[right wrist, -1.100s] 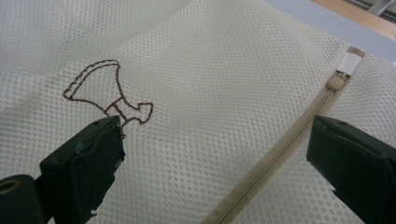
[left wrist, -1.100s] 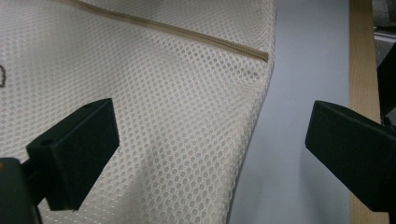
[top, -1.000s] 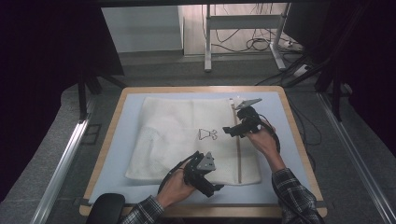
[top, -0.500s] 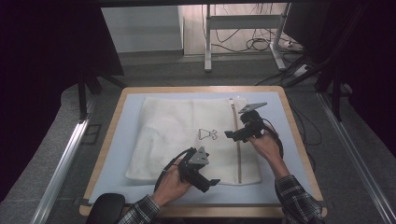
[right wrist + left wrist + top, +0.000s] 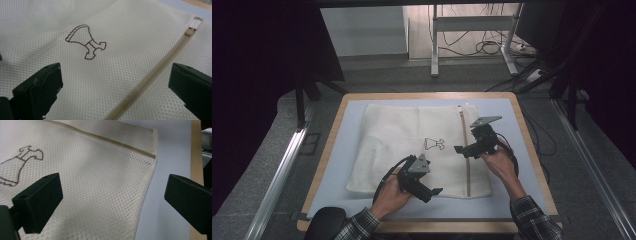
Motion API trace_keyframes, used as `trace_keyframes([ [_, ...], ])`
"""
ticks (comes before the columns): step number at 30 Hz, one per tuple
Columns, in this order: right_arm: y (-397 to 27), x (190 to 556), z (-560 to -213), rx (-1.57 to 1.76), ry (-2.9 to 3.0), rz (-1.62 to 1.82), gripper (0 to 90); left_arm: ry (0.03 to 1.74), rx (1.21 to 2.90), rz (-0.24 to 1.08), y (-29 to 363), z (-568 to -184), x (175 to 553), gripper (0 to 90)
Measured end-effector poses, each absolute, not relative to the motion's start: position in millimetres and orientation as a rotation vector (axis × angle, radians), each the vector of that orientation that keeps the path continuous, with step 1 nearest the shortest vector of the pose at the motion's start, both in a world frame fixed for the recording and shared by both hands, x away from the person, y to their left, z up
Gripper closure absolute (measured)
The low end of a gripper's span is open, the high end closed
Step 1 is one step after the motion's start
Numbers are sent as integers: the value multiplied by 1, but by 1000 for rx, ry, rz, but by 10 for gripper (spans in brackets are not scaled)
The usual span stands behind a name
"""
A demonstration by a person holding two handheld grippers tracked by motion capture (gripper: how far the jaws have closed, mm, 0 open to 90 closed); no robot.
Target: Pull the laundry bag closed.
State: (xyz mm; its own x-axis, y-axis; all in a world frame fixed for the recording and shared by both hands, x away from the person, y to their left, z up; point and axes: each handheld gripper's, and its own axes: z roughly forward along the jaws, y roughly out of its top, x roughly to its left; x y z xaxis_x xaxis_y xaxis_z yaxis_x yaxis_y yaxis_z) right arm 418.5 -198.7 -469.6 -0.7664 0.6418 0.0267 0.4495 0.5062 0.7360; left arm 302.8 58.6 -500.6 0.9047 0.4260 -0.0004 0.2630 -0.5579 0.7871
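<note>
Wood-rimmed and topped in pale blue, the table (image 5: 337, 165) carries a white mesh laundry bag (image 5: 402, 145) lying flat at its middle. Its beige zipper (image 5: 465, 150) runs along the right side, beside an embroidered dress outline (image 5: 434, 144). Above the bag's near edge, the left gripper (image 5: 432, 192) hangs with jaws spread wide; the right gripper (image 5: 460, 149), likewise spread, hovers at the zipper.

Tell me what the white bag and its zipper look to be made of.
White bag: soft synthetic mesh fabric, matte, judging by its regular pattern of tiny holes. Zipper: beige woven tape, probably with plastic teeth; too blurred to be sure.
</note>
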Motion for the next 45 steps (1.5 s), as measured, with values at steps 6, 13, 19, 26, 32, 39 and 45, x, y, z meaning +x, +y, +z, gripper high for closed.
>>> trace_keyframes([
  [6,-198,408,-470,901,2504,1097,0,495,2190,254,61,-502,302,16],
  [13,-197,392,-470,859,2496,1101,0,496,2204,266,66,-502,302,16],
  [19,-198,382,-471,844,2487,1081,0,508,2212,275,72,-503,300,17],
  [26,-200,369,-476,831,2498,1061,0,521,2213,289,78,-504,298,17],
  [32,-204,357,-476,825,2496,1066,0,533,2210,299,85,-503,296,17],
  [39,-212,342,-476,802,2476,1065,0,548,2193,309,92,-503,294,17],
  [45,-219,330,-476,787,2467,1064,0,559,2195,321,98,-504,292,17],
])
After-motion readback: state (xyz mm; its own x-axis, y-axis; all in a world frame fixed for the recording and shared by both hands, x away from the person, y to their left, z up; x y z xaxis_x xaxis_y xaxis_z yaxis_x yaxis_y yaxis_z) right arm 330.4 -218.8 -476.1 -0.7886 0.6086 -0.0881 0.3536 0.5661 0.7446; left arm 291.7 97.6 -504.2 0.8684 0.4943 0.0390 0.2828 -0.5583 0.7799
